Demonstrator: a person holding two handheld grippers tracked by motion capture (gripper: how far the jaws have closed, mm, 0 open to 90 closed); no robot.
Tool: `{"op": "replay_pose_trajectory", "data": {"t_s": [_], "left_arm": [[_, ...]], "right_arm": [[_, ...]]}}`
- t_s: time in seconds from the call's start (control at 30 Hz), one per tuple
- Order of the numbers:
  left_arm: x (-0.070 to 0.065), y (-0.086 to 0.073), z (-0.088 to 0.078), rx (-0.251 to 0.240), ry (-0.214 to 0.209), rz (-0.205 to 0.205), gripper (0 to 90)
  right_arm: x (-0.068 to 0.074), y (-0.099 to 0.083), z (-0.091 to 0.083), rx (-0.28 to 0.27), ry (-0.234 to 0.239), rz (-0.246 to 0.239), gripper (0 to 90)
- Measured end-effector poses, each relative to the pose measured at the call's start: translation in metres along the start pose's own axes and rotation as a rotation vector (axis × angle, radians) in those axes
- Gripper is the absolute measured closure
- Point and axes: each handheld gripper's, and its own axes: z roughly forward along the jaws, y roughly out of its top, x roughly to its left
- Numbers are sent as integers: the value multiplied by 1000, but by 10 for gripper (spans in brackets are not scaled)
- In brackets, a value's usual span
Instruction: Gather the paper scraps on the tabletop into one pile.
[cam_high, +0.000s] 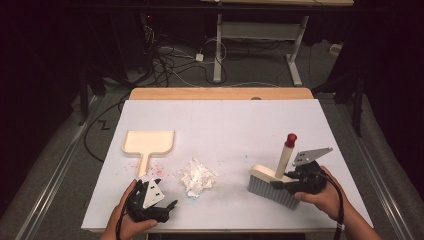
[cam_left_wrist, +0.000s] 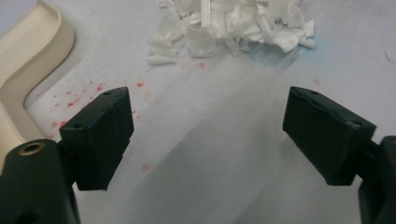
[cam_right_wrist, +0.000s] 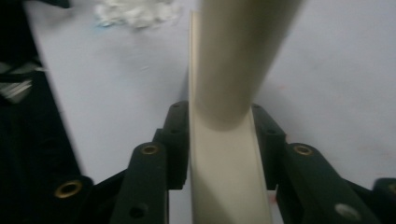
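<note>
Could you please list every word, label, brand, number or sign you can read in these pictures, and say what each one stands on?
There are none to read. The dustpan, the brush with its red-tipped handle, the pile of shredded paper, the white table cover and both grippers bear no lettering that can be made out. The red specks by the dustpan are stains, not writing.

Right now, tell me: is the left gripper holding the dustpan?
No. In the left gripper view the left gripper stands open over bare table, with the dustpan off to one side.
</note>
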Motion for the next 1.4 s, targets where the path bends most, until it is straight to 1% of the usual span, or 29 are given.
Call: {"op": "replay_pose_trajectory", "data": {"t_s": [0.03,0.1,0.13,0.17,0.2,0.23,0.3,0.33,0.4,0.47,0.5,0.53,0.6,0.63,0.67,0.7,0.73,0.8,0.83,0.87,0.9,0.97,1.0,1.03,1.1,1.17,1.2,1.27,1.4], "left_arm": [[-1,0,1,8,-5,-8,155],[-1,1,3,19,-7,0,155],[-1,1,3,21,-9,3,155],[-1,2,4,16,-5,12,155],[-2,2,5,22,-11,5,155],[-2,3,5,19,-7,15,155],[-4,3,5,22,-17,10,155],[-5,3,5,25,-18,14,155],[-5,3,5,25,-19,18,155],[-5,3,4,21,-13,24,155],[-4,2,4,24,-17,16,155],[-4,2,3,21,-17,12,155],[-3,1,3,17,-13,2,155],[-3,1,2,15,-13,-2,155],[-3,0,1,13,-9,-2,155],[-3,0,0,7,0,7,155],[-4,0,-1,6,-5,-2,155],[-4,0,-4,-6,6,-1,155],[-3,0,-5,-17,17,4,155],[-3,0,-6,-20,17,-9,155],[-3,0,-7,-26,26,-11,155],[-3,0,-8,-39,36,-15,155],[-3,0,-9,-43,41,-13,155],[-4,-1,-11,-45,53,-8,155],[-4,-2,-13,-51,57,-6,155],[-4,-2,-14,-57,69,-7,155],[-4,-2,-14,-62,70,-13,155],[-3,-1,-14,-59,75,-12,155],[-2,0,-12,-59,78,-9,155]], "right_arm": [[-5,3,2,14,-9,-4,615],[-14,9,6,46,-58,-28,576],[-18,11,9,65,-62,-36,571],[-22,13,12,78,-54,-39,559],[-25,15,15,90,-65,-53,538],[-25,18,18,101,-84,-73,528],[-26,22,24,116,-93,-116,520],[-26,25,28,123,-95,-141,513],[-25,30,32,129,-111,-193,475],[-24,32,35,124,-150,-215,416],[-24,33,35,124,-167,-220,395],[-24,33,34,110,-194,-215,374],[-25,33,29,56,-264,-213,355],[-26,32,26,28,-282,-216,338],[-26,31,22,-8,-291,-198,319],[-26,30,19,-37,-306,-185,308],[-26,28,16,-67,-337,-178,298],[-22,19,9,-123,-369,-185,293],[-20,13,5,-154,-396,-183,285],[-19,7,2,-175,-422,-179,273],[-16,0,-2,-203,-447,-169,276],[-13,-15,-11,-264,-450,-124,277],[-10,-22,-15,-292,-460,-109,277],[-6,-28,-18,-307,-485,-92,276],[2,-40,-24,-347,-497,-74,270],[9,-50,-27,-365,-531,-67,256],[12,-54,-29,-376,-524,-64,255],[17,-60,-30,-386,-539,-62,249],[20,-67,-31,-398,-538,-74,241]]}}
